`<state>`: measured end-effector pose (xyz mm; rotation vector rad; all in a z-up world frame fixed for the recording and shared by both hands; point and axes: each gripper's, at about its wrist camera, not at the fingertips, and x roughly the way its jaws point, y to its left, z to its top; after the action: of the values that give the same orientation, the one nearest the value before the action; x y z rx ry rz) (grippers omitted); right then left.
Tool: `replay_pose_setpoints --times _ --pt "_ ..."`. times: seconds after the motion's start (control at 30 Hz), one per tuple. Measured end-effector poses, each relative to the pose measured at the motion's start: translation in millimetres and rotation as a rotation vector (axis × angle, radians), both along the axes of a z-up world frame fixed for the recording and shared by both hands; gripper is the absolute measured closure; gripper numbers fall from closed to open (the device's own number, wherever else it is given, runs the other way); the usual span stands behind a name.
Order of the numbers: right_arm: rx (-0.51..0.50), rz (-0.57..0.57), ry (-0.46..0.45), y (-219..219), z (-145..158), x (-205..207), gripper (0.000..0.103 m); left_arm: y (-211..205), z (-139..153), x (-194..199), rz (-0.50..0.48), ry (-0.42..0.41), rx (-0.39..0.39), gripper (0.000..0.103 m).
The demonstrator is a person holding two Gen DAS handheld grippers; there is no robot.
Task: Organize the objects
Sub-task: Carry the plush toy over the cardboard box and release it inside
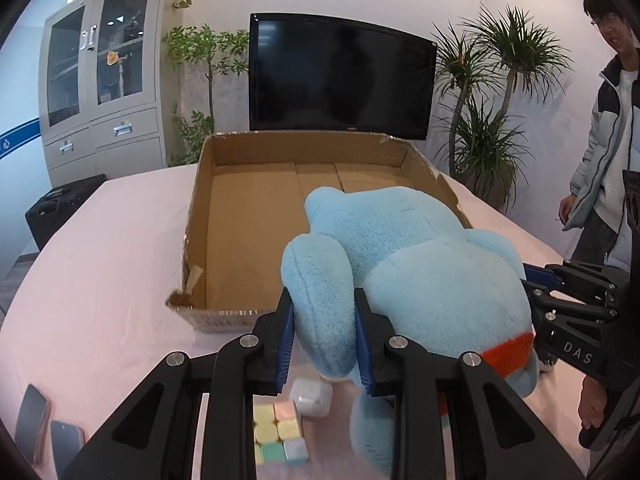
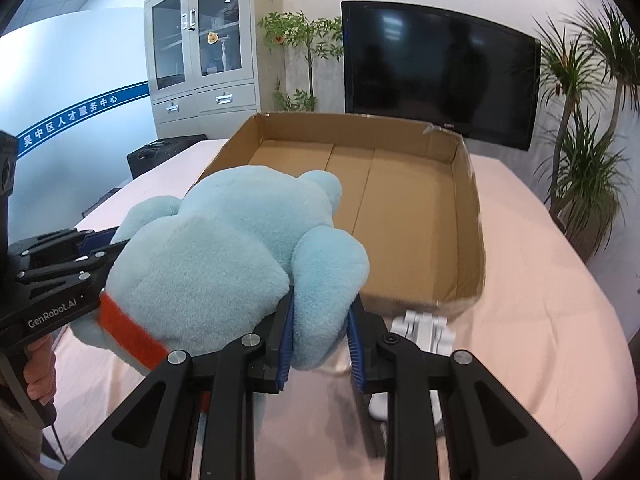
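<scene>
A light blue plush toy (image 1: 420,264) with an orange band is held up between both grippers, in front of an open cardboard box (image 1: 248,216). My left gripper (image 1: 324,312) is shut on one of its limbs. My right gripper (image 2: 320,312) is shut on another limb of the plush toy (image 2: 224,256). The right gripper also shows at the right edge of the left wrist view (image 1: 532,280). The left gripper also shows at the left edge of the right wrist view (image 2: 104,248). The box (image 2: 468,216) holds nothing visible. A pastel cube puzzle (image 1: 280,432) and a small white case (image 1: 312,396) lie on the pink tablecloth below the left gripper.
Two phones (image 1: 44,432) lie at the table's near left. A white plastic object (image 2: 424,328) lies by the box's near wall. A TV (image 1: 340,76), a cabinet (image 1: 100,80) and plants stand behind. A person (image 1: 604,148) stands at the right.
</scene>
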<state>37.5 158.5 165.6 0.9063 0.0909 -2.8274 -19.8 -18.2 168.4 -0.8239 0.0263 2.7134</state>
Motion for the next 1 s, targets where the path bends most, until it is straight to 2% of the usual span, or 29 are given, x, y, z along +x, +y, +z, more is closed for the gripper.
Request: replay_pose_setpoints --times 0.3,0.63,0.8,1.0 --pt "0.021 -0.031 0.053 3.5 18.4 -41.4 0.081 10.4 19.7 -52.2 0.008 0.053 -0.025 0.08" --pt "0.062 -0.061 0.065 5.6 20.3 -116.6 0.081 22.9 23.7 -140.9 0.057 0.069 -0.072 0.08" --pt "0.082 -0.087 0.045 6.4 14.1 -153.6 0.081 32.0 11.8 -186.4 0.075 0.054 -0.105 0.08" --pt "0.137 -0.114 0.001 4.6 -6.7 -189.0 0.082 43.8 -16.1 -227.7 0.098 0.017 -0.155 0.08"
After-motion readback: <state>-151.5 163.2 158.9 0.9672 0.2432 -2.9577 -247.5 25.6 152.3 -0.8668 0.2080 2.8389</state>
